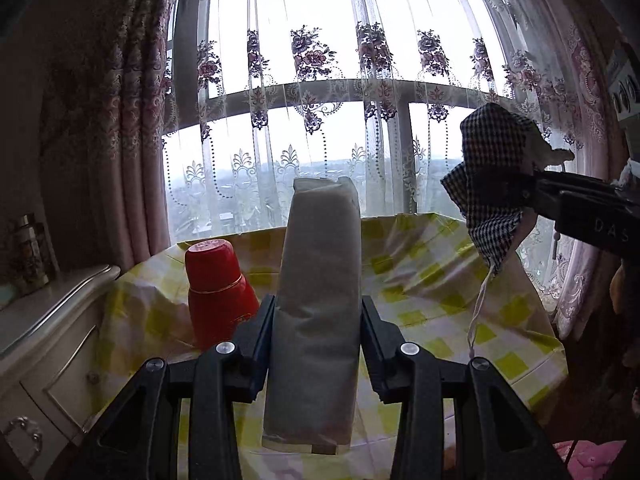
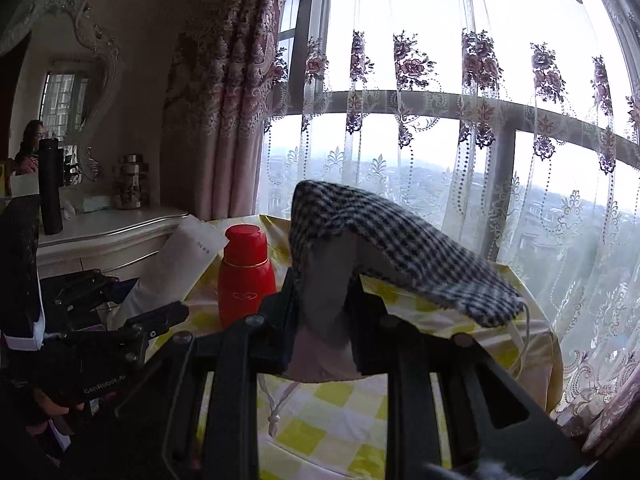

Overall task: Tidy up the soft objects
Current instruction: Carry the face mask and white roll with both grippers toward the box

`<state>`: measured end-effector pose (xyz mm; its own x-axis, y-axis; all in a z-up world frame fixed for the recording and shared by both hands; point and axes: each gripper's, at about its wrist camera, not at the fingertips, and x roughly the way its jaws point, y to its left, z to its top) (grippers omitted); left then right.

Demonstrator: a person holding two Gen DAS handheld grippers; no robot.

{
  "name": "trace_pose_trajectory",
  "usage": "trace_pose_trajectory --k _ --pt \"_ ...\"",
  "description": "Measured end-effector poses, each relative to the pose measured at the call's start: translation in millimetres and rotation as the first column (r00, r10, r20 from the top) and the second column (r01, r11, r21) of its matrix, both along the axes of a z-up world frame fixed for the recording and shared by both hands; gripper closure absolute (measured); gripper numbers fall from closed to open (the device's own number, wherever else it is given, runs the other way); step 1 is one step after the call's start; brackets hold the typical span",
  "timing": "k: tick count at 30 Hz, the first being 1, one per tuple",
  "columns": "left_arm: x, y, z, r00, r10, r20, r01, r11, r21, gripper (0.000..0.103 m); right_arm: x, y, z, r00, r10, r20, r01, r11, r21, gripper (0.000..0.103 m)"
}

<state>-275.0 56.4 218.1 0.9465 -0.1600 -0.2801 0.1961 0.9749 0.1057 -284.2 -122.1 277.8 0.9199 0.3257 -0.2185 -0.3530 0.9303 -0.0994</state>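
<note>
checked pouch (image 2: 404, 248) gripped, red flask (image 2: 245, 276) capped

Flask (image 1: 218, 288) on table (image 1: 440, 292), window (image 1: 320, 60) behind.

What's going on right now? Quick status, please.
Left hand-held gripper clamps grey soft pack. Right hand-held gripper shut on checked drawstring pouch, lifted. Red flask stands on table.

black left gripper (image 1: 318, 322), silver screws; right gripper (image 2: 322, 304) black, white lettering.
</note>
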Motion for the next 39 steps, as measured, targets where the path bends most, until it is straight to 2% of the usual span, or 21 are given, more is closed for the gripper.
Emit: trace_pose_trajectory --k 9,13,20,25,31,39 --pt "-23.2 13.7 -10.0 0.999 0.039 -0.015 -0.039 0.999 -0.007 0.061 -12.8 15.3 -1.1 0.998 0.054 -0.012 -0.054 0.999 -0.009 0.077" --pt "-35.5 22.5 -13.3 0.998 0.056 -0.029 -0.057 0.998 -0.037 0.061 -20.1 22.6 -0.6 0.997 0.078 -0.01 -0.078 0.997 -0.02 0.077" --pt "-59.5 50.1 -17.4 0.99 0.135 -0.034 -0.137 0.988 -0.066 0.061 -29.9 54.8 -3.5 0.982 0.19 -0.022 -0.191 0.98 -0.054 0.077" --pt "-71.6 73.3 -18.3 0.977 0.207 -0.041 -0.21 0.974 -0.083 0.061 -32.2 86.3 -8.8 0.954 0.295 -0.055 -0.299 0.951 -0.076 0.077" --pt "-80.2 99.1 -29.6 0.959 0.268 -0.092 -0.277 0.957 -0.09 0.061 -34.8 123.8 -15.9 0.915 0.393 -0.093 -0.402 0.909 -0.109 0.077" --pt "-88.4 126.2 -48.1 0.927 0.337 -0.167 -0.354 0.931 -0.088 0.061 -30.4 169.0 -28.5 0.842 0.498 -0.208 -0.526 0.843 -0.114 0.077"
